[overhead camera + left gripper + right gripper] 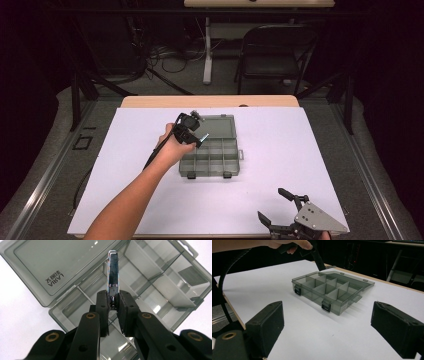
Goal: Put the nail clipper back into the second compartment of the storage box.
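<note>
— What's nearest the person?

— The right gripper (280, 207) at the near edge of the counter (280, 130), its fingers (265, 326) spread wide apart with nothing between them, well apart from everything else.

— And farther in?

— The left gripper (113, 303) hangs over the organiser box (212, 155), which lies near the middle of the counter. Its fingers (103, 307) are clamped on the lower end of a flat metal piece (113, 272), which sticks out beyond the tips and points down toward the box.

— Anything in the way?

— Only the box's own dividers below the metal piece; whether it touches them I cannot tell.

— What's in the box?

— The clear lid (57, 262) lies folded open flat on the far side. The compartments seen hold nothing. Two dark latches (325, 306) sit on the near wall.

— Beyond the counter?

— A folding chair (275, 52) and cables on the floor.
</note>
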`<state>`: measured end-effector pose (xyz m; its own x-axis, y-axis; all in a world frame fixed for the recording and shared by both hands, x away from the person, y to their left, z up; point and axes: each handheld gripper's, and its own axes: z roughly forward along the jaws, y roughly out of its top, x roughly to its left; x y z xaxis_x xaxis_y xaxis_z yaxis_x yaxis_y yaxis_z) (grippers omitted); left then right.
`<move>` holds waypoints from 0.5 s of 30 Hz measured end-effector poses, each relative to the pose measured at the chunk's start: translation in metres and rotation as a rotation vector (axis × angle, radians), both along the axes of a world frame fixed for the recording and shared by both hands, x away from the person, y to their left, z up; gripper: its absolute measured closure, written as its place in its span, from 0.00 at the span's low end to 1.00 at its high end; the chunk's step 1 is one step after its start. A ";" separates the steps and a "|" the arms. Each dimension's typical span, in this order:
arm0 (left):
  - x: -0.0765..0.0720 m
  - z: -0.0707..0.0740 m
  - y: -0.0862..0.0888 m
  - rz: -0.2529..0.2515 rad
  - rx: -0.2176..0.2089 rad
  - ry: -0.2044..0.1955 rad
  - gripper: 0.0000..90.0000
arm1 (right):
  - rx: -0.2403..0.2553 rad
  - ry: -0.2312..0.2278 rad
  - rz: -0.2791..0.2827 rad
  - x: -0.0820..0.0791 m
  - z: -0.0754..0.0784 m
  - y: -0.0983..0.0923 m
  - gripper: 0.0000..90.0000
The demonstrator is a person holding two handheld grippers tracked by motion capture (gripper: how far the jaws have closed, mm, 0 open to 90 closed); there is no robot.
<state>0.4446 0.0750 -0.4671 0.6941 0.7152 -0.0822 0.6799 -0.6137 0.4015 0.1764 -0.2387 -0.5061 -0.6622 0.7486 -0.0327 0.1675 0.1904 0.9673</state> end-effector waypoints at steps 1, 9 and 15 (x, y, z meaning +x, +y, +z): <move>0.000 -0.001 -0.001 0.001 0.006 0.003 0.88 | 0.002 -0.004 0.001 0.000 0.000 0.000 0.13; 0.002 -0.012 -0.001 0.027 0.021 0.047 0.88 | 0.004 -0.003 0.000 0.000 0.000 0.000 0.13; 0.003 -0.016 0.000 0.032 0.022 0.060 0.88 | -0.003 0.001 0.002 0.000 0.000 0.000 0.13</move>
